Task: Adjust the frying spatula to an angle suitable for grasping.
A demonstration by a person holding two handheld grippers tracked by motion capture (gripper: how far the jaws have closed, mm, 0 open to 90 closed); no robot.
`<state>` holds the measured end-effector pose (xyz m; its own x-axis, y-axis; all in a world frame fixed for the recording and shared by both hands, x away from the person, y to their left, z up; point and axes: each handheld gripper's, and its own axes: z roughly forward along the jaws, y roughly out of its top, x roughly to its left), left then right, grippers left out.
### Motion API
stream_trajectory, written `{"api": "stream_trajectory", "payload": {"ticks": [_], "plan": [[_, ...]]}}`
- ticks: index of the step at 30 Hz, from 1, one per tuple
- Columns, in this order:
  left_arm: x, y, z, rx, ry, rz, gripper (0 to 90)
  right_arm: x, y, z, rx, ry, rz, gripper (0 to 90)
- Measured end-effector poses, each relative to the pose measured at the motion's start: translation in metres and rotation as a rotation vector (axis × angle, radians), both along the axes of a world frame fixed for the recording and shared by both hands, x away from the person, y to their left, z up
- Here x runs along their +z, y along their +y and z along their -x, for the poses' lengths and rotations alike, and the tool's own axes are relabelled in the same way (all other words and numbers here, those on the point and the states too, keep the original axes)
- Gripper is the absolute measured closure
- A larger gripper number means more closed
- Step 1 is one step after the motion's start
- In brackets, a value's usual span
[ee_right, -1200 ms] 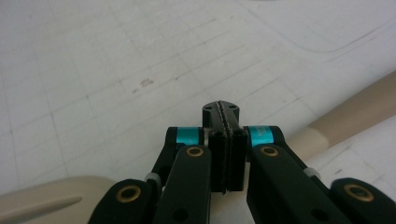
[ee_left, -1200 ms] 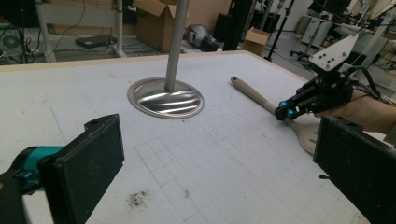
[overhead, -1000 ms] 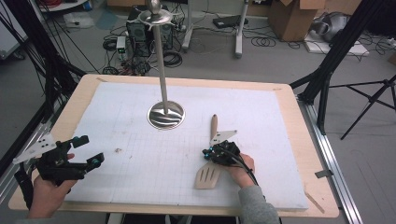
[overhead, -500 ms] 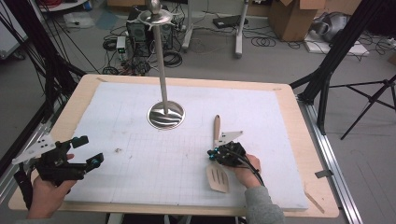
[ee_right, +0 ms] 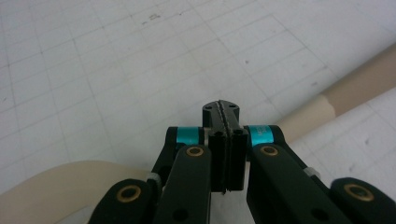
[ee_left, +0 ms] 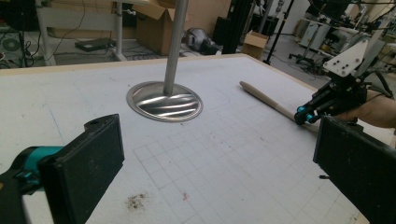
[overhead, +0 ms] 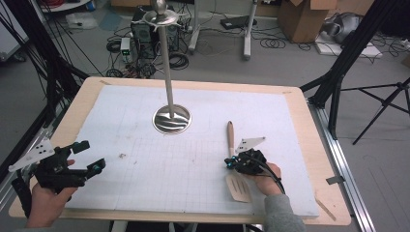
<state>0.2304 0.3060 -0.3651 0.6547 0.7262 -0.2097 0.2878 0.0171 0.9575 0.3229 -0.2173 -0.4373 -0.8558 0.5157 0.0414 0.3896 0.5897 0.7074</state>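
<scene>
A wooden spatula [overhead: 230, 137] lies on the white gridded mat [overhead: 145, 183], handle pointing away, slotted blade [overhead: 238, 188] near the front edge. My right gripper [overhead: 229, 163] is shut, jaws pressed together with nothing between them, and sits over the spatula's neck. In the right gripper view the shut gripper [ee_right: 221, 106] covers the neck, with the handle [ee_right: 364, 79] to the upper right and the blade [ee_right: 60, 186] at lower left. My left gripper [overhead: 91, 155] is open at the front left, well apart from the spatula [ee_left: 264, 95]; its view [ee_left: 215, 172] looks across at the right gripper [ee_left: 303, 114].
A metal stand with a round base [overhead: 171, 119] and a tall pole [overhead: 167, 67] rises at the mat's middle back. A small dirt smudge [overhead: 122, 155] marks the mat near the left gripper. The wooden table edge [overhead: 333, 212] frames the mat.
The right gripper has shifted right and slightly toward the front edge, and the spatula has swung and slid along with it. The left gripper has barely moved.
</scene>
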Motion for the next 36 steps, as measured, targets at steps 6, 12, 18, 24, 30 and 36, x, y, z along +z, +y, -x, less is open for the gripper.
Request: {"api": "stream_trajectory", "payload": {"ticks": [6,12,18,24,30,36], "plan": [[0.001,0.000,0.000,0.000,-0.001,0.000,2.1,0.000,-0.016,0.004,-0.004,0.013,-0.003,90.0],[0.000,-0.002,-0.001,-0.003,-0.002,-0.001,2.1,-0.001,-0.021,0.004,-0.008,0.023,-0.030,90.0],[-0.001,-0.004,-0.004,-0.008,0.005,-0.007,2.1,0.008,-0.037,-0.002,-0.079,-0.018,-0.146,90.0],[-0.003,-0.006,-0.006,-0.015,0.013,-0.008,2.1,0.009,-0.048,-0.016,-0.162,-0.061,-0.194,90.0],[-0.005,-0.008,-0.008,-0.024,0.019,-0.009,2.1,0.004,-0.051,-0.033,-0.229,-0.069,-0.158,90.0],[-0.006,-0.007,-0.006,-0.023,0.021,-0.010,2.1,-0.001,-0.054,-0.046,-0.278,-0.056,-0.125,90.0]]}}
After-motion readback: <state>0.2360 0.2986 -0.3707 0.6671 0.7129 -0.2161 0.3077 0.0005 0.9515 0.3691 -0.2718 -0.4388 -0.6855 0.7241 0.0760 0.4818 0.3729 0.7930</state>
